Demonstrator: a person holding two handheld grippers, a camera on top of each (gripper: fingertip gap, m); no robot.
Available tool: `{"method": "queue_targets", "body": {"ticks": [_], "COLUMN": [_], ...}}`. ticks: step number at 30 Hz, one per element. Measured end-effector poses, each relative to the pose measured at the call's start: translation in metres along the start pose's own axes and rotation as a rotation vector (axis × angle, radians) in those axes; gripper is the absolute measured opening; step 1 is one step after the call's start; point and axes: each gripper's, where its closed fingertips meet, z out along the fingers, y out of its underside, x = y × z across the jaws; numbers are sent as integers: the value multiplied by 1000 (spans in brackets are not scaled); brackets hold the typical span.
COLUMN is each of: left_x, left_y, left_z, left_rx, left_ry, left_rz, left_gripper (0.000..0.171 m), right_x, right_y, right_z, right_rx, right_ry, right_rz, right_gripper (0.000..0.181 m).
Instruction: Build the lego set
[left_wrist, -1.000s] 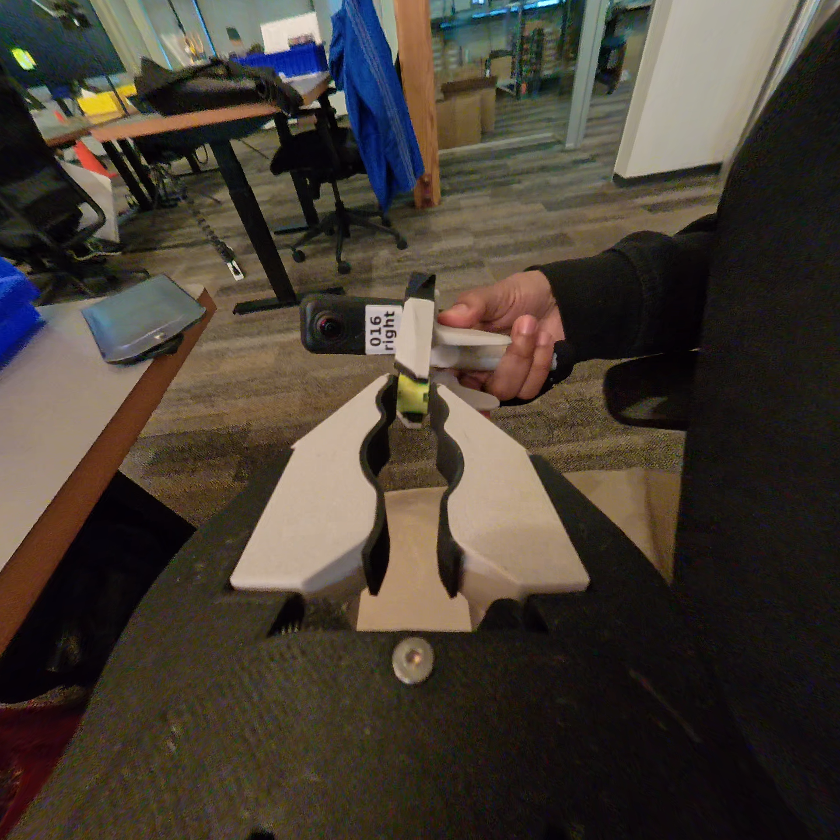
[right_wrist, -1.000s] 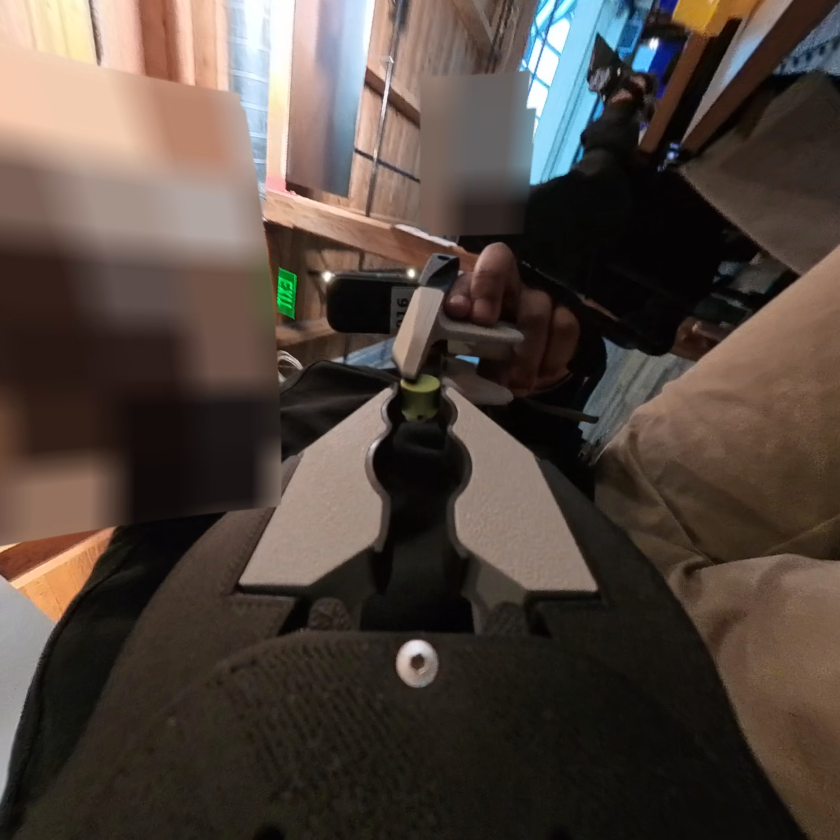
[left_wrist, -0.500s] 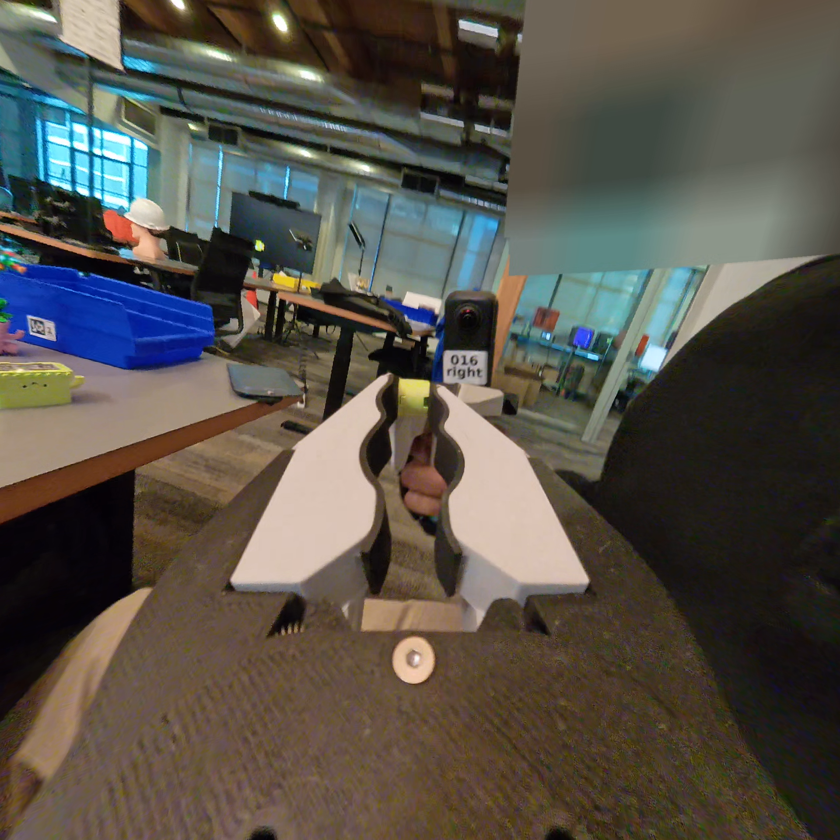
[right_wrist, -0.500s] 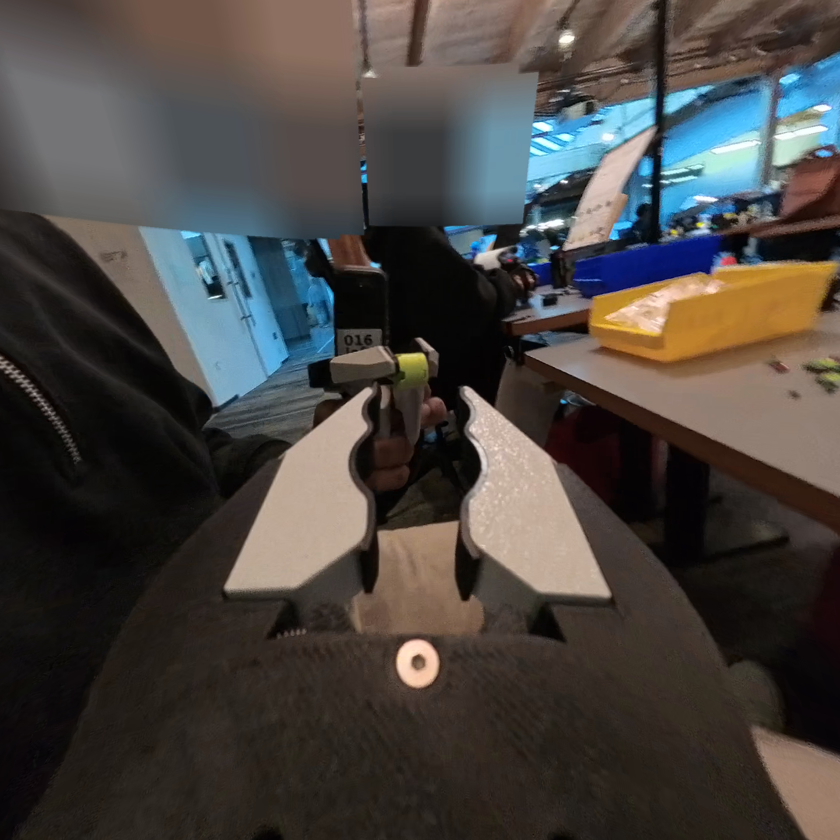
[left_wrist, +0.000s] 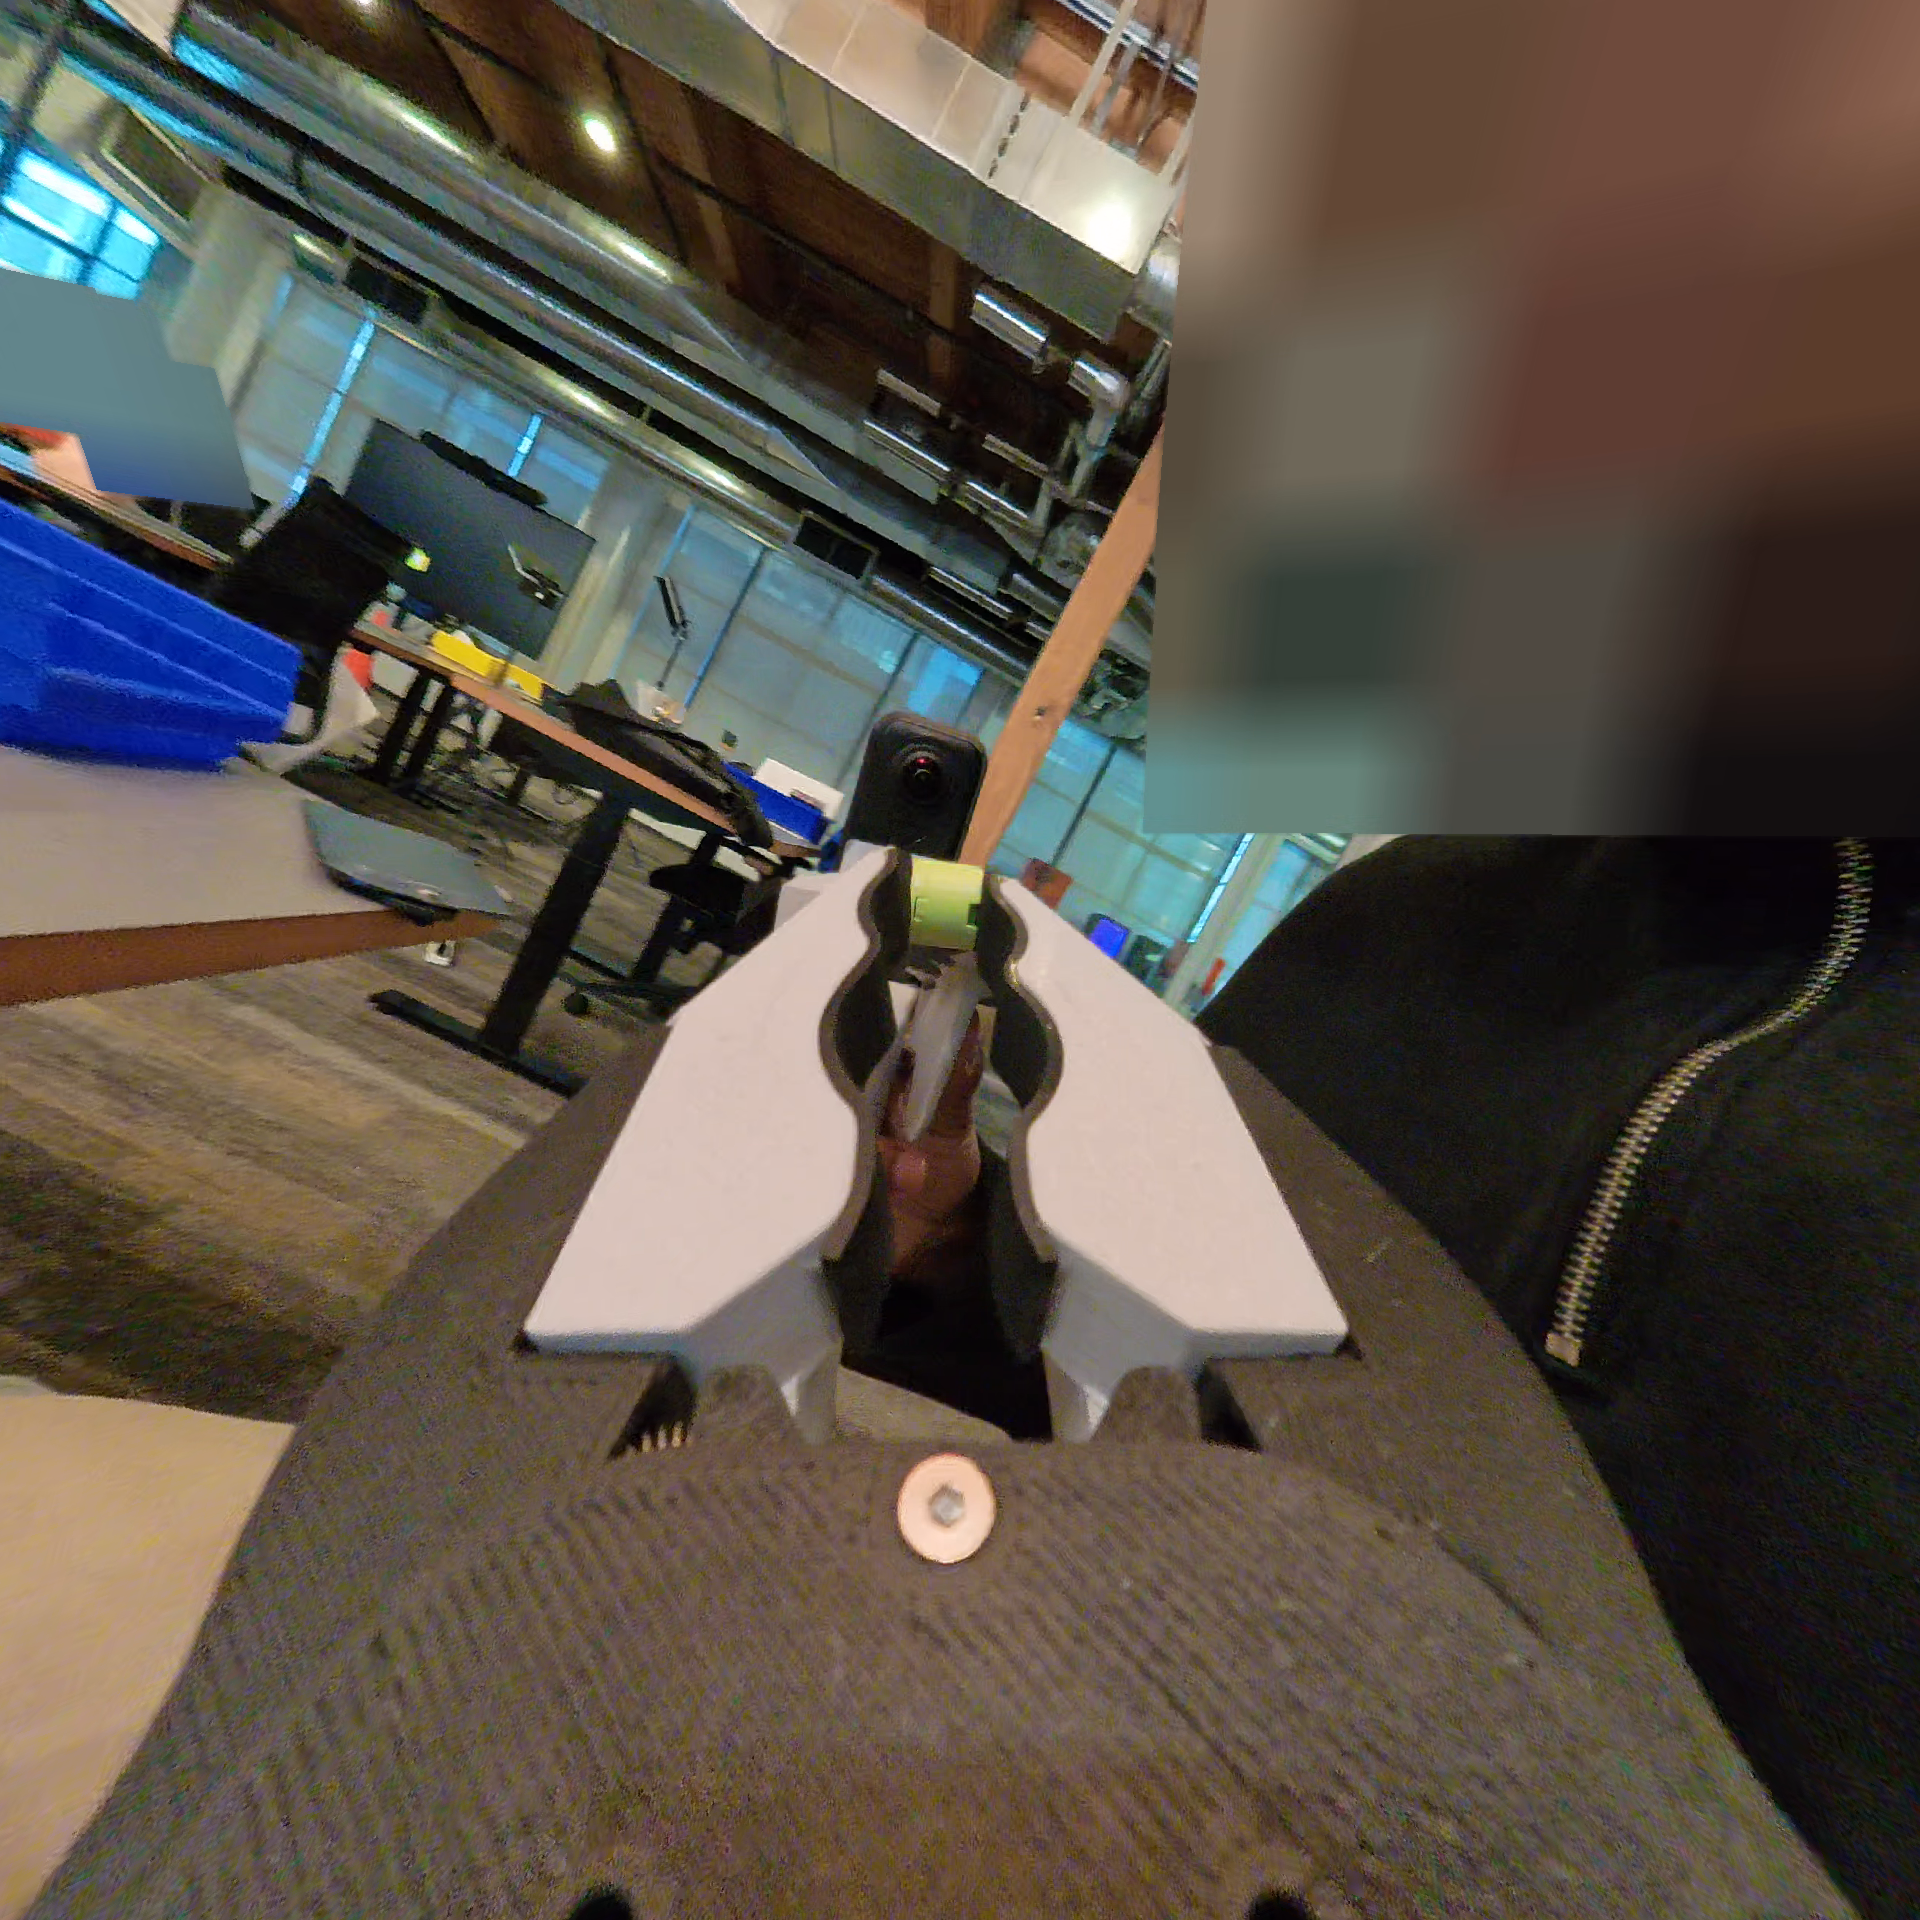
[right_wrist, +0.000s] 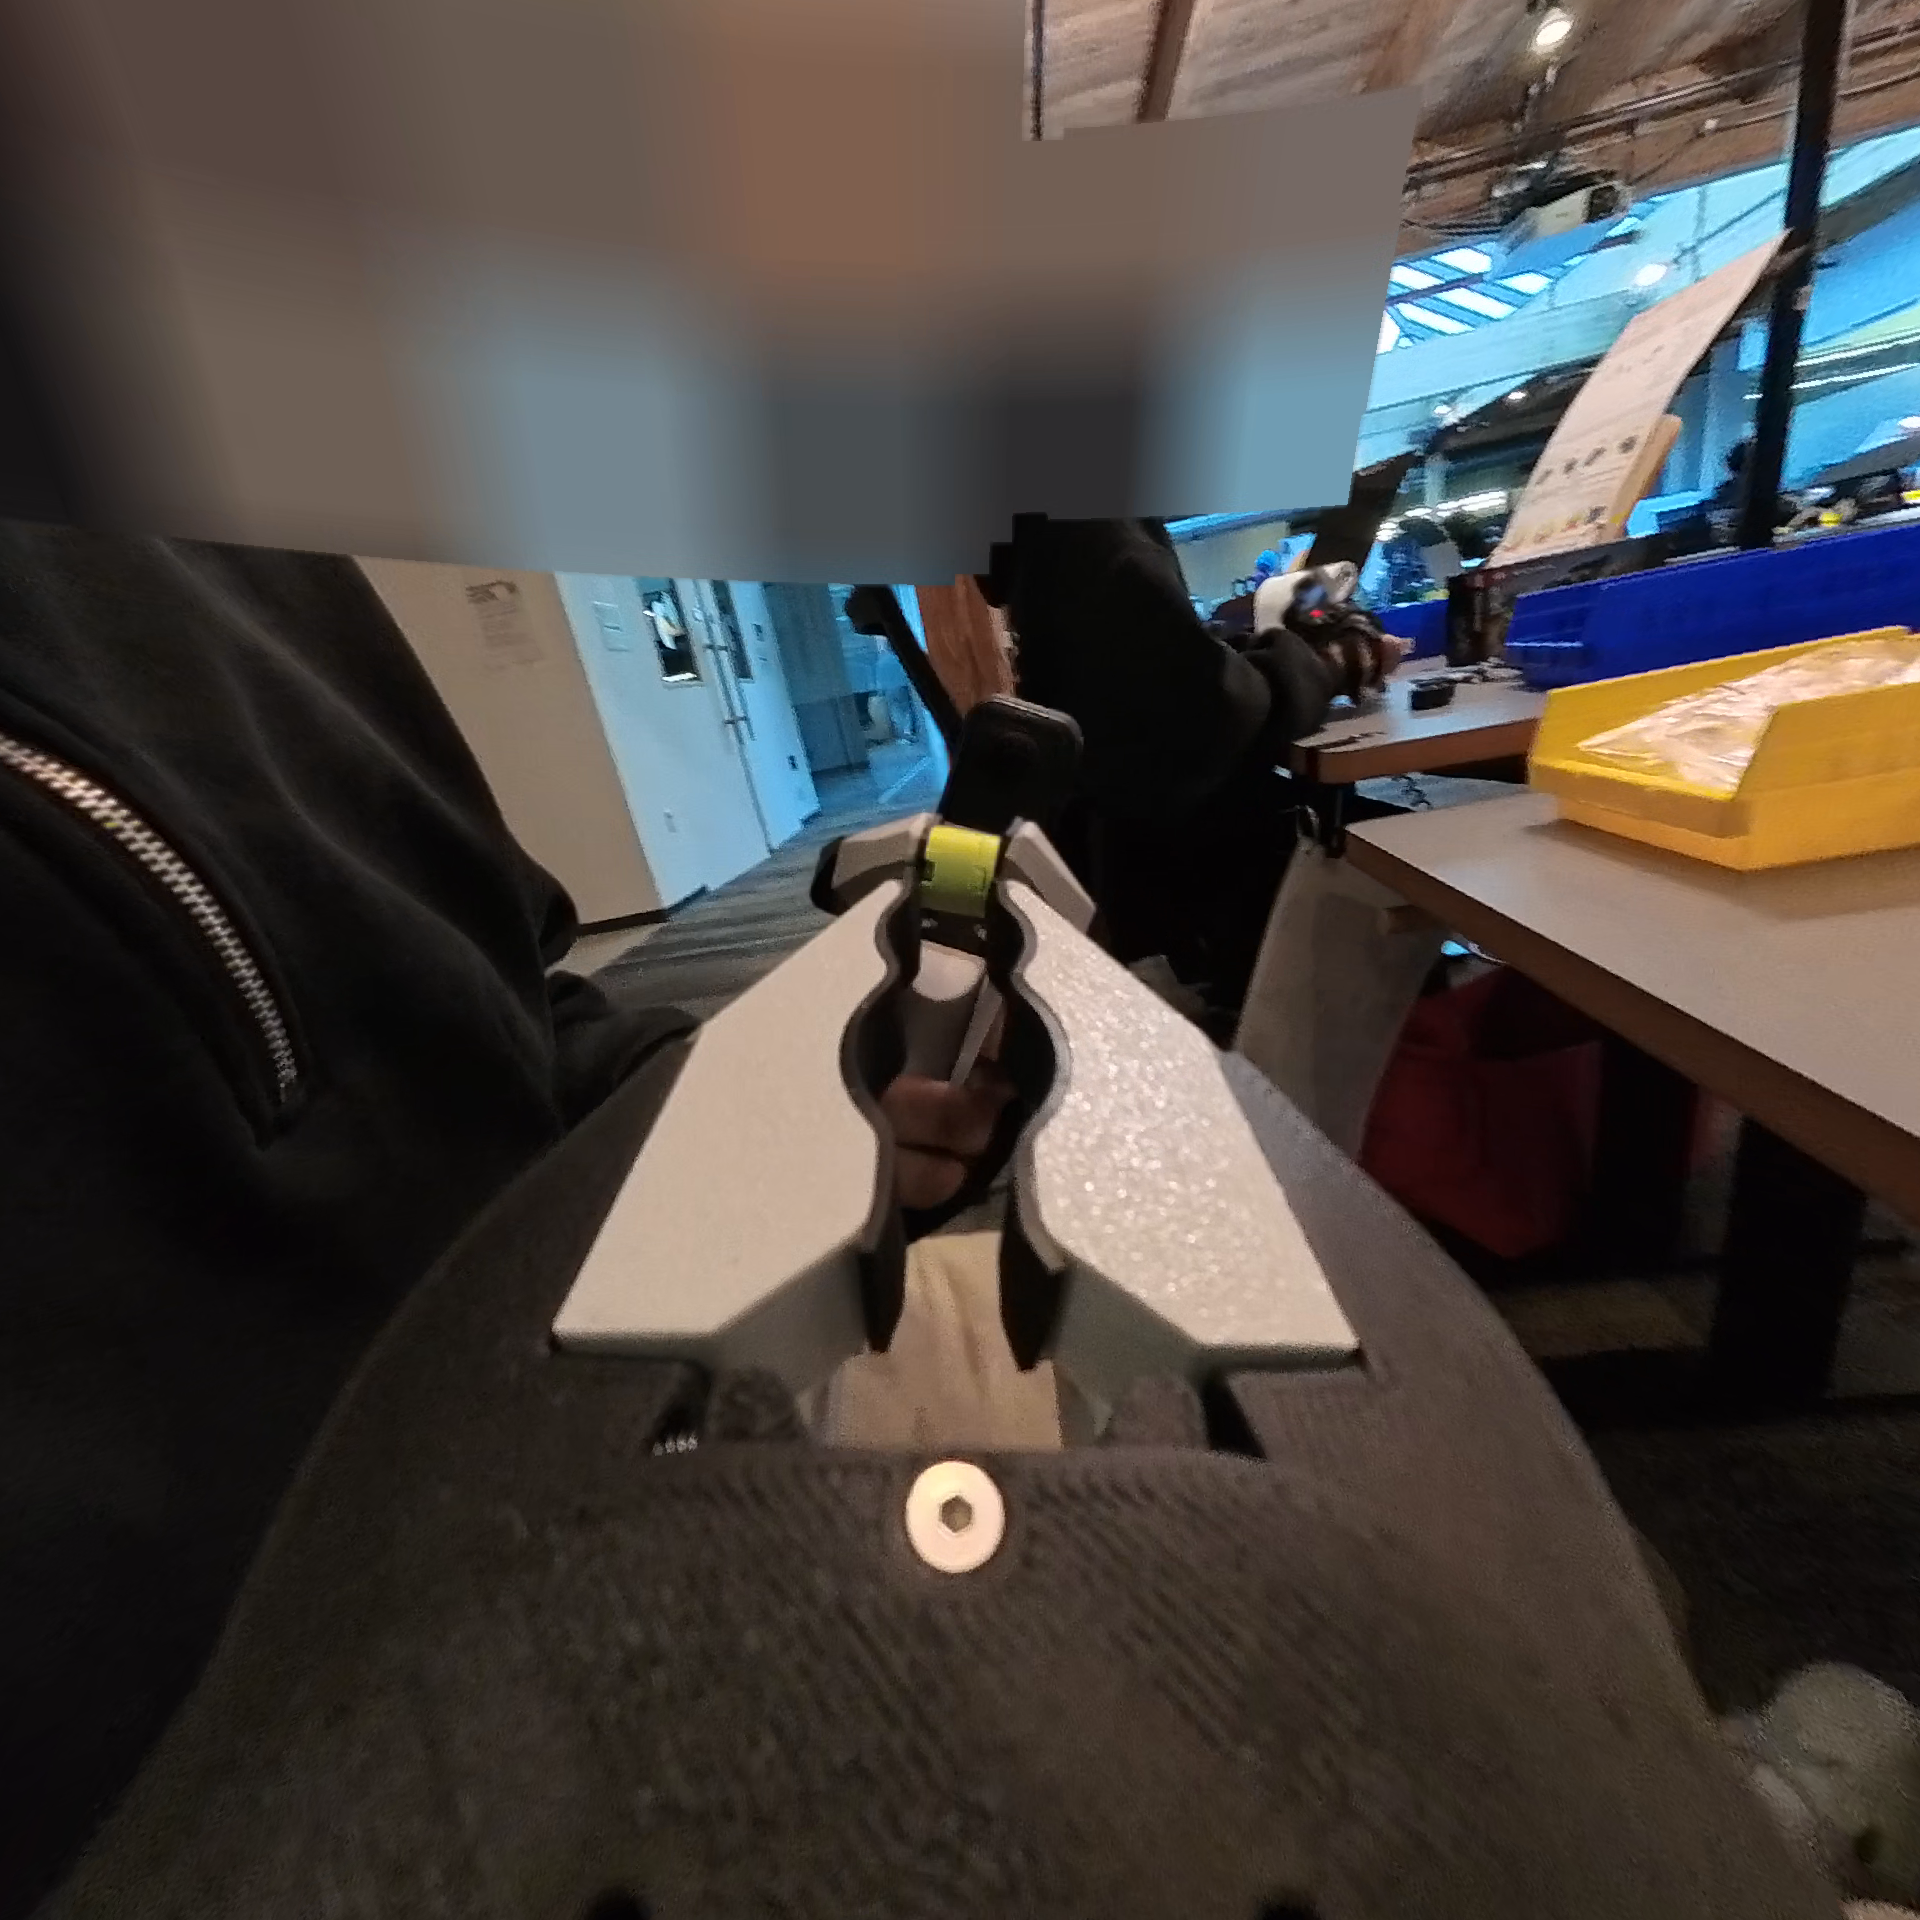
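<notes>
Left tongs (left_wrist: 945, 914): closed on the piece (left_wrist: 943, 906); both tips touch its sides.
Right tongs (right_wrist: 961, 920): the jaws stand narrow, with the tips just under the green part, at a dark bit below it. I cannot tell if they really grip or only touch.
Position of tongs: they face each other, tip to tip, in the air in front of the person's black jacket (left_wrist: 1662, 1143), away from the table (right_wrist: 1662, 935).
Piece: small, round, lime green, with a dark end below. It is held up between the two pairs of tips, not lying on any surface.
Step in hand: it seems to be a handover or a joining of this piece between the two tongs.
Done: no built model shows in either view, so I cannot judge how much is assembled.
Left to do: probably most of the set; the piece must be fixed to something and more parts taken.
Count: two tongs; one green piece; one yellow bin (right_wrist: 1725, 769) with clear bags on the table; one blue bin (left_wrist: 125, 665) on the other side.
</notes>
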Motion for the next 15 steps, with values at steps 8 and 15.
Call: {"method": "queue_targets", "body": {"ticks": [8,15], "left_x": [-102,-251], "left_y": [8,-5], "left_z": [14,-18], "left_rx": [-158,-536], "left_ry": [-121,-518], "left_rz": [9,386], "left_gripper": [11,11], "right_x": [98,193], "right_y": [29,107], "right_z": [-59,-113], "right_rx": [11,-263], "right_ry": [400,739], "right_rz": [99,114], "right_gripper": [38,30]}}
